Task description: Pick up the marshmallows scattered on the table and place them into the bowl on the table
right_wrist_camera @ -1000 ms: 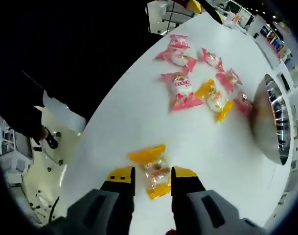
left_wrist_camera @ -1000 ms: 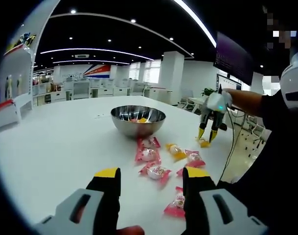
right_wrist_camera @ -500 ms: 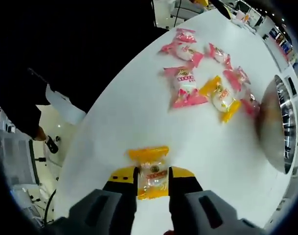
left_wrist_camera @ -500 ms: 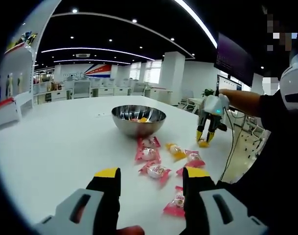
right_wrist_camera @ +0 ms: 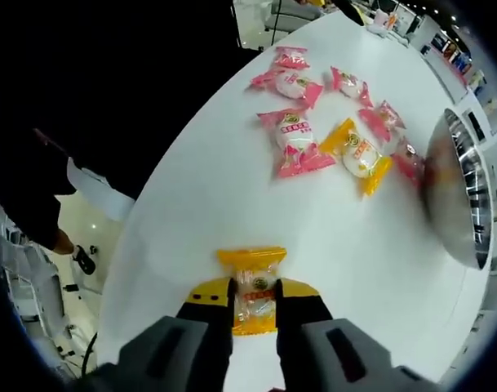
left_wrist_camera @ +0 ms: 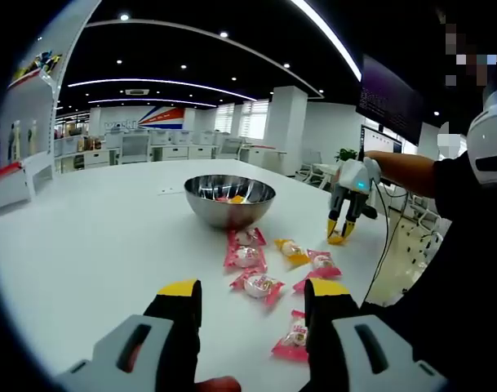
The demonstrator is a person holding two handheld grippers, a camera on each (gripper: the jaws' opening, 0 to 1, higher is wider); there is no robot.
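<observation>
The yellow marshmallow [right_wrist_camera: 251, 287] sits pinched between the jaws of the right gripper [right_wrist_camera: 253, 296], its long axis running straight out along them, the crimped top end poking ahead of the tips and the packet seemingly just clear of the white table [right_wrist_camera: 191, 196]. The bowl [right_wrist_camera: 460, 192] lies ahead and to the right in the right gripper view, so I judge the carry goes that way, over a cluster of packets: a pink marshmallow [right_wrist_camera: 295, 141] and another yellow one [right_wrist_camera: 354, 156] lie between gripper and bowl.

The left gripper [left_wrist_camera: 252, 296] hangs with jaws spread and nothing between them, a pink packet [left_wrist_camera: 295, 336] just beside its right jaw. Its view shows sweets already inside the bowl [left_wrist_camera: 230, 199], and the right gripper [left_wrist_camera: 340, 231] raised at the table's far edge.
</observation>
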